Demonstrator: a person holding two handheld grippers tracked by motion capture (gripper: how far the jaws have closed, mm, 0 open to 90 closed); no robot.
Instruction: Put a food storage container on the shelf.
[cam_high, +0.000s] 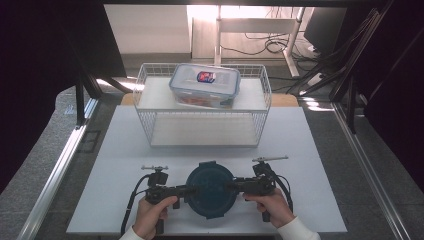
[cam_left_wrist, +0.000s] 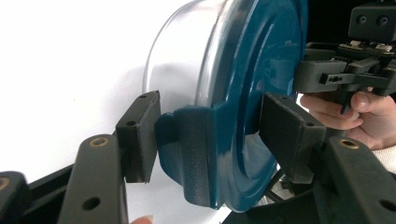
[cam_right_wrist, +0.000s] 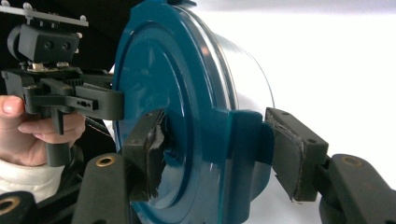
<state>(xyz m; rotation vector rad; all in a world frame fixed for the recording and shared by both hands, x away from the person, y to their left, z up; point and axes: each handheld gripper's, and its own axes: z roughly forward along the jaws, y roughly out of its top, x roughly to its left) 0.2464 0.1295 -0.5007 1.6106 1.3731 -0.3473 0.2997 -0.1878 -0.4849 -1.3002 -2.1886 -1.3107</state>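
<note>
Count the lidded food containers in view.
2. A round blue-lidded container sits on the white table between both grippers; a rectangular clear container sits on the wire rack's top shelf.

The middle of the white counter (cam_high: 125, 150) is blocked at the near edge by a round clear container with a dark teal latched lid (cam_high: 210, 189). A bare strip is left between it and the white wire basket rack (cam_high: 150, 127) behind. The rack's top shelf is partly taken by a rectangular clear lidded box (cam_high: 205, 85); its lower shelf is left free.
</note>
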